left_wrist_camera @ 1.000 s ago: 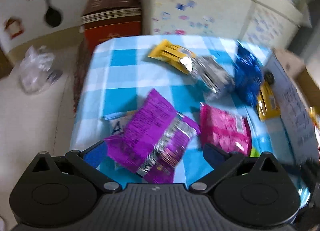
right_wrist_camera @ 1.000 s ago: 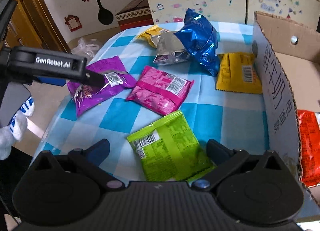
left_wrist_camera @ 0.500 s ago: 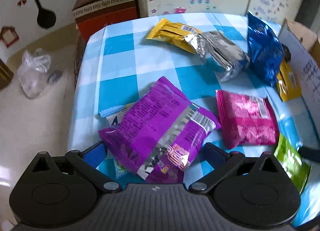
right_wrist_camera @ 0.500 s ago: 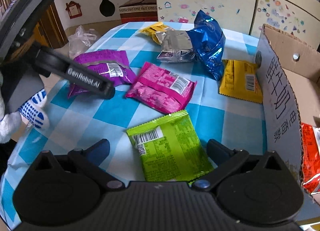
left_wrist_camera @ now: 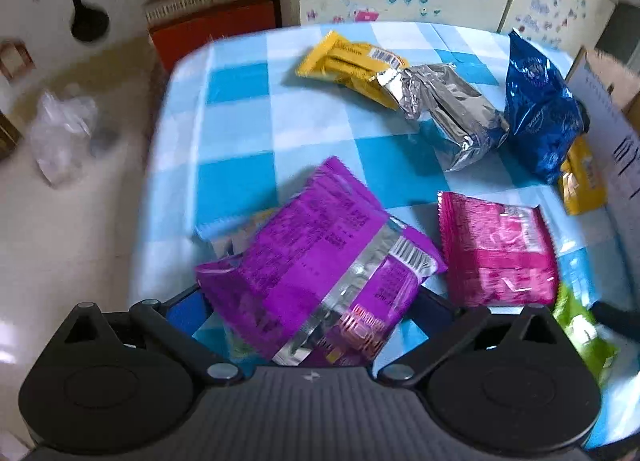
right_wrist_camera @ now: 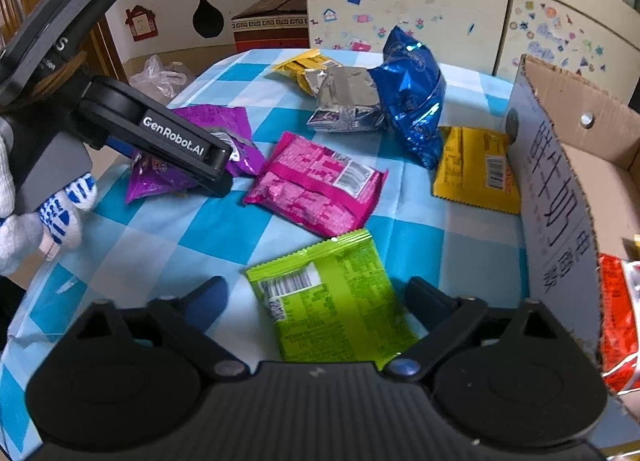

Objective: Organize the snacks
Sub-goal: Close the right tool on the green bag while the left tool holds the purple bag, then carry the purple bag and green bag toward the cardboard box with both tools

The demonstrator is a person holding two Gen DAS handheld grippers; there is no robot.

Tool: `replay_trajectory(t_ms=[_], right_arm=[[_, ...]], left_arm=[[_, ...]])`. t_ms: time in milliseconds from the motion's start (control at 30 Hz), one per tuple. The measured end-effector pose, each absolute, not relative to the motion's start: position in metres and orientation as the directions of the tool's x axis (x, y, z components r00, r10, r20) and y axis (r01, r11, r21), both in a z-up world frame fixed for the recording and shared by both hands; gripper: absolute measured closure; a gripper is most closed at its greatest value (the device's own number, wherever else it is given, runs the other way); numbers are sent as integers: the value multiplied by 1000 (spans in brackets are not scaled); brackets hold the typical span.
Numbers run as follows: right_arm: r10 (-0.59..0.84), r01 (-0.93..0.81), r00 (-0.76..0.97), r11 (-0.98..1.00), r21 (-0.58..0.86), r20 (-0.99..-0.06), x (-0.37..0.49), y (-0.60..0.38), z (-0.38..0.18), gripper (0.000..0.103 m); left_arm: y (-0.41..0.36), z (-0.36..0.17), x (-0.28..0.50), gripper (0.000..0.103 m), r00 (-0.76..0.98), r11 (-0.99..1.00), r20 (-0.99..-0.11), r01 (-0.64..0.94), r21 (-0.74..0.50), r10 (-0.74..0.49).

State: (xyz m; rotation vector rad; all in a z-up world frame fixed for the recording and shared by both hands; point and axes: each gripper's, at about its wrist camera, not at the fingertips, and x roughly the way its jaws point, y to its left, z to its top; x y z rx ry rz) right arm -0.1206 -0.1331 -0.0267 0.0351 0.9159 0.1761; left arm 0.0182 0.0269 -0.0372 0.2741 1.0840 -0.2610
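Two grippers: both were held with jaws wide.
Left gripper (left_wrist_camera: 308,309): purple packet (left_wrist_camera: 320,281) was straddled, not clamped.
Right gripper (right_wrist_camera: 316,297): green packet (right_wrist_camera: 332,297) was framed.

"GenRobot.AI" is printed in white on the left gripper (right_wrist_camera: 192,165); the cardboard box (right_wrist_camera: 560,197) bears large Chinese characters.

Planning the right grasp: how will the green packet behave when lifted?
The green packet lies flat and thin, so it is probably light. Its creased film suggests it would flop and may slip. It sits between the open fingers of the right hand-held gripper, so an edge pinch seems best.
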Motion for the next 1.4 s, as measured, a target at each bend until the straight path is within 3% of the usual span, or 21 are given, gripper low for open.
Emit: replay_trajectory(t_ms=[100, 233, 300, 400, 833, 1400], right_arm=[[154, -128, 605, 987, 95, -782, -122, -136, -25, 28], [146, -111, 610, 989, 98, -779, -122, -138, -24, 34], [145, -104, 612, 989, 103, -778, -122, -140, -23, 37], [151, -88, 613, 988, 123, -775, -123, -144, -23, 41], [206, -15, 606, 969, 248, -768, -127, -161, -19, 47], [245, -8, 708, 940, 340, -662, -158, -181, 28, 47]], left_arm=[[16, -32, 3, 0, 525, 902, -851, 366, 231, 5], [11, -33, -9, 5, 567, 879, -823, 379, 290, 27], [14, -31, -10, 14, 565, 892, -825, 368, 263, 10], [18, -24, -13, 19, 572, 905, -820, 358, 228, -19], [56, 12, -29, 20, 589, 977, -787, 199, -76, -182], [49, 16, -82, 20, 601, 976, -772, 183, -116, -204]])
